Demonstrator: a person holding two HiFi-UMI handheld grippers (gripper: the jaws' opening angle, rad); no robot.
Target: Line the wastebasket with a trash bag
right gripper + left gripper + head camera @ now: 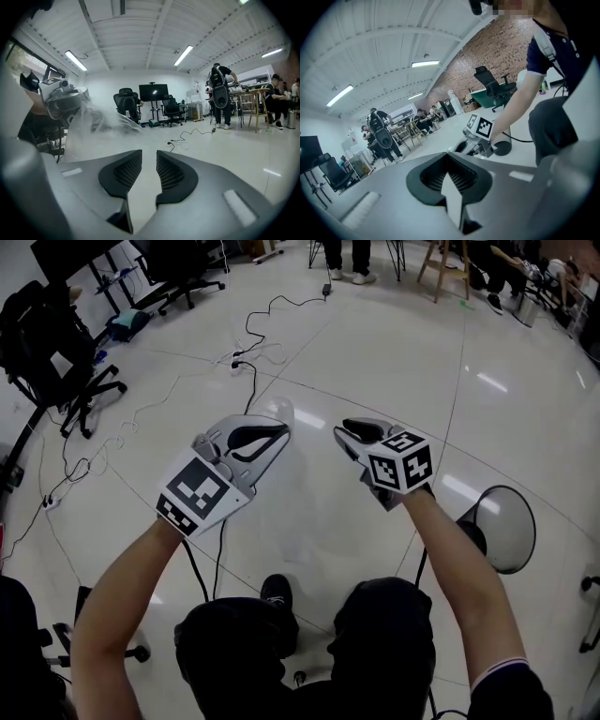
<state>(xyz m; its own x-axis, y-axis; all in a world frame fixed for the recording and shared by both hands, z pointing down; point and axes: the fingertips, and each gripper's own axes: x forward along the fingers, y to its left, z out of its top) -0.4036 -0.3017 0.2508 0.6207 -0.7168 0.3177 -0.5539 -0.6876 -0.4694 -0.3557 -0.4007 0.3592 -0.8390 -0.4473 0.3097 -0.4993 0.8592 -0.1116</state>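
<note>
A translucent trash bag hangs in the air between 2 handheld grippers, above a glossy white floor and in front of the person's dark-trousered knees. The film drapes down from the left gripper, whose jaws are pressed together on a thin pale fold of the bag. From the right gripper's camera, the plastic billows out from that tool in a cloudy sheet. The right gripper is held level with the left one and just beside it, its jaws standing partly apart with only floor showing through the gap. The wastebasket, a round bin with a dark rim and pale inside, sits on the floor to the right of the person's right forearm, well apart from the bag, its mouth turned toward the head camera. Beyond, black cables trail across the tiles toward office chairs at the room's edge.
</note>
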